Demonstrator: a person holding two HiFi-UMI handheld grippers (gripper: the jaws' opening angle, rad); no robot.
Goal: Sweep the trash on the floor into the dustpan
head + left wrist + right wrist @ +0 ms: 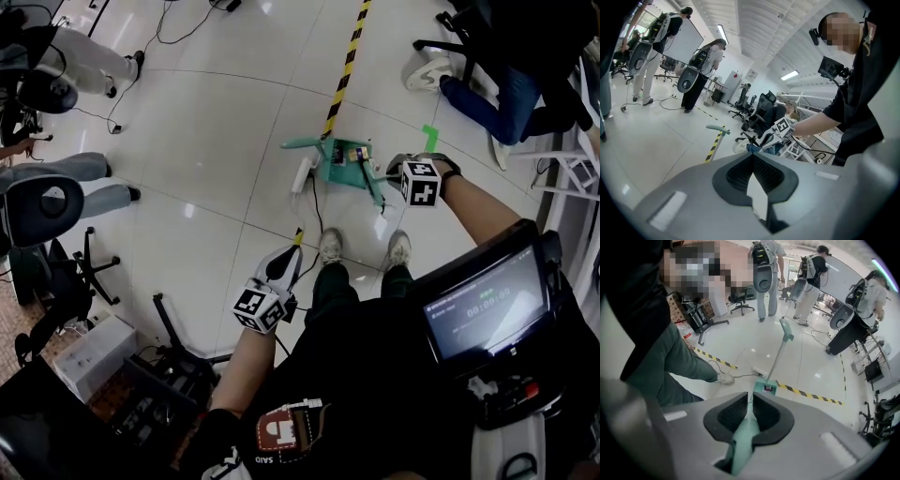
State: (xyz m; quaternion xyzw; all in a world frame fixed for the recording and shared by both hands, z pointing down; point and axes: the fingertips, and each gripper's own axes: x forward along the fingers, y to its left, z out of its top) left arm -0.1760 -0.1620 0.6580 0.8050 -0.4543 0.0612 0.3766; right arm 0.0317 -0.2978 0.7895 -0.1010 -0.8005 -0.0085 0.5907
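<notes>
A green dustpan (pixel 336 161) stands on the white floor in front of my shoes, its long handle (pixel 783 336) rising upright. Small bits of trash (pixel 354 155) lie in its pan (pixel 767 388). My right gripper (pixel 401 170) is shut on the thin green broom handle (pixel 746 434), which runs down to the pan. My left gripper (pixel 279 265) hangs low on my left, apart from the dustpan, jaws shut with nothing seen held. From the left gripper view (pixel 753 159) the dustpan handle's top (pixel 717 129) and the right gripper's marker cube (pixel 783 127) show ahead.
A white power strip (pixel 302 174) with a cable lies just left of the dustpan. Yellow-black tape (pixel 343 70) crosses the floor behind it. Seated people's legs (pixel 70 183) and office chairs (pixel 42 206) ring the area; stands and boxes (pixel 94 352) sit at my left.
</notes>
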